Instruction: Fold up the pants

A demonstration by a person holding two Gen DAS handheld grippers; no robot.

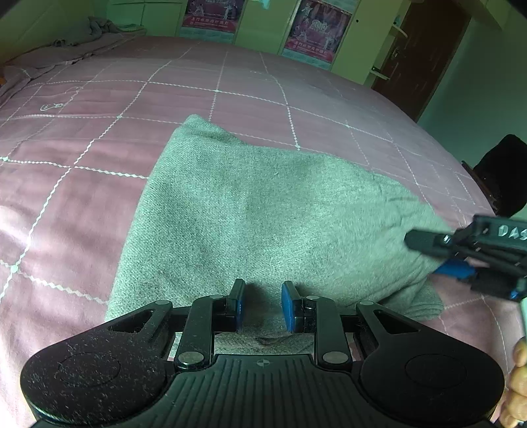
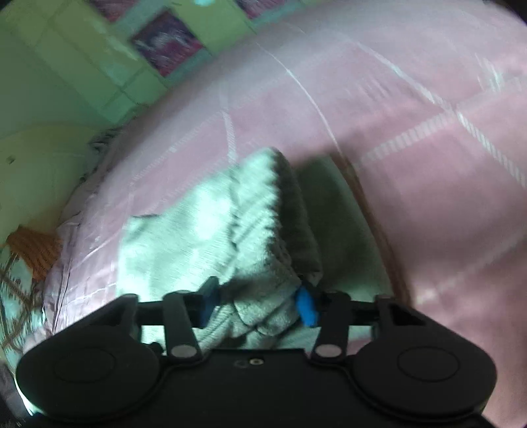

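Grey-green knit pants (image 1: 263, 210) lie folded into a thick block on the pink bed. My left gripper (image 1: 262, 304) is open over the near edge of the pants, its blue pads apart with nothing between them. My right gripper (image 2: 257, 304) is at the right edge of the pants; it also shows in the left wrist view (image 1: 441, 256). Its jaws stand wide apart with a raised fold of the pants (image 2: 250, 237) between the pads. The right wrist view is blurred.
The pink quilted bedspread (image 1: 98, 138) with white grid lines covers the bed. A crumpled blanket (image 1: 75, 42) lies at the far left. A dark chair (image 1: 504, 174) stands off the right edge. Green cabinets with posters (image 1: 313, 29) line the far wall.
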